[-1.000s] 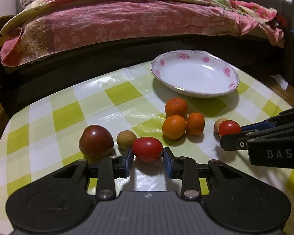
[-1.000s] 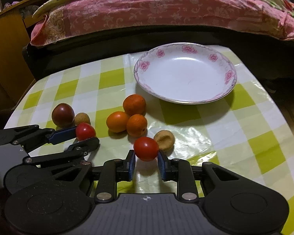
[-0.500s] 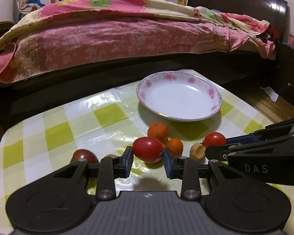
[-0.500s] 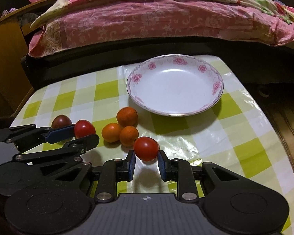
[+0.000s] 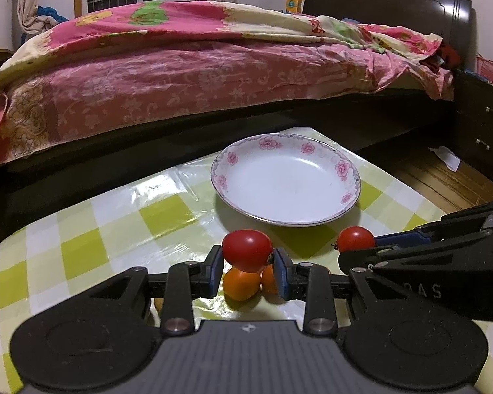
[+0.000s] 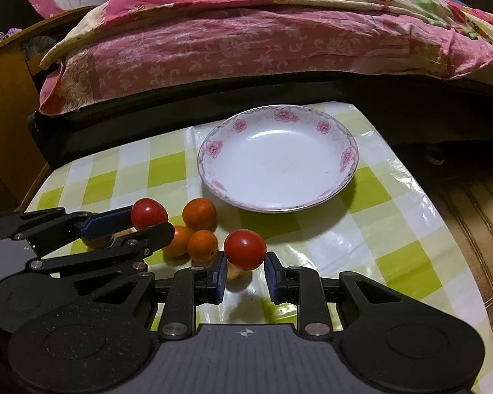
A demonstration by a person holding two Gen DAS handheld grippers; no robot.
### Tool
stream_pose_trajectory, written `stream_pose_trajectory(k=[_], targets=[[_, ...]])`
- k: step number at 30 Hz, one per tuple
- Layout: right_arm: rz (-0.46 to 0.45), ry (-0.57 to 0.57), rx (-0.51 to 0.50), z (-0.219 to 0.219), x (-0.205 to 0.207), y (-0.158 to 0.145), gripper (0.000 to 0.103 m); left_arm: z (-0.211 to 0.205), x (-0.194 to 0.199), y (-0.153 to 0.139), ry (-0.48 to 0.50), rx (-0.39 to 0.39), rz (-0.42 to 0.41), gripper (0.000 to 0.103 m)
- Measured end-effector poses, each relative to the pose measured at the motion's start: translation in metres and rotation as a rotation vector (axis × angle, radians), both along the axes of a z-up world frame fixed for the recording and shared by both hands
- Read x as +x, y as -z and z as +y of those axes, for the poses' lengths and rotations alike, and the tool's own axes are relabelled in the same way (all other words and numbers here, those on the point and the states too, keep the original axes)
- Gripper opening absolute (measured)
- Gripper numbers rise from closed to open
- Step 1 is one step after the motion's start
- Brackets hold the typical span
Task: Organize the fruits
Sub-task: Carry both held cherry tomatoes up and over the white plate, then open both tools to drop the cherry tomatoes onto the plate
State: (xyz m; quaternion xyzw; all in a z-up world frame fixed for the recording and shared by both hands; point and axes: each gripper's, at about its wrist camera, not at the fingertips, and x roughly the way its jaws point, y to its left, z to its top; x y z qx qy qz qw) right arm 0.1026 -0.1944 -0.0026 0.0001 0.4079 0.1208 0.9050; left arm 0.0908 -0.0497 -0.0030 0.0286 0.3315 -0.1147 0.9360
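Note:
My left gripper is shut on a red tomato and holds it above the table, short of the white flowered plate. My right gripper is shut on a second red tomato, also raised short of the plate. Each gripper shows in the other's view: the right one with its tomato, the left one with its tomato. Three oranges lie on the table below the grippers. The plate holds nothing.
The table has a yellow-green checked cloth. A small tan fruit lies under the right gripper. A dark bed frame with a pink quilt runs close behind the table. The wooden floor lies to the right.
Both grippers have lifted their tomatoes off the table and moved them forward toward the plate. The dark tomato and the small tan fruit have dropped out of the left wrist view.

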Motion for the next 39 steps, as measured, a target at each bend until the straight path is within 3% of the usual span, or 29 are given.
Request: stream_pose_trajectory(k=[14, 23, 39], targets=[[-0.032, 0.037, -0.031, -0.007, 0.035, -0.004, 0.021, -0.014, 0.044, -0.003, 0.000, 0.016, -0.024, 0.041], [-0.027, 0.056, -0.060, -0.015, 0.067, 0.010, 0.021, -0.026, 0.077, 0.006, 0.009, 0.021, -0.022, 0.041], [-0.034, 0.039, -0.098, -0.006, 0.078, 0.013, 0.022, -0.021, 0.086, 0.017, -0.006, 0.025, 0.008, 0.041]])
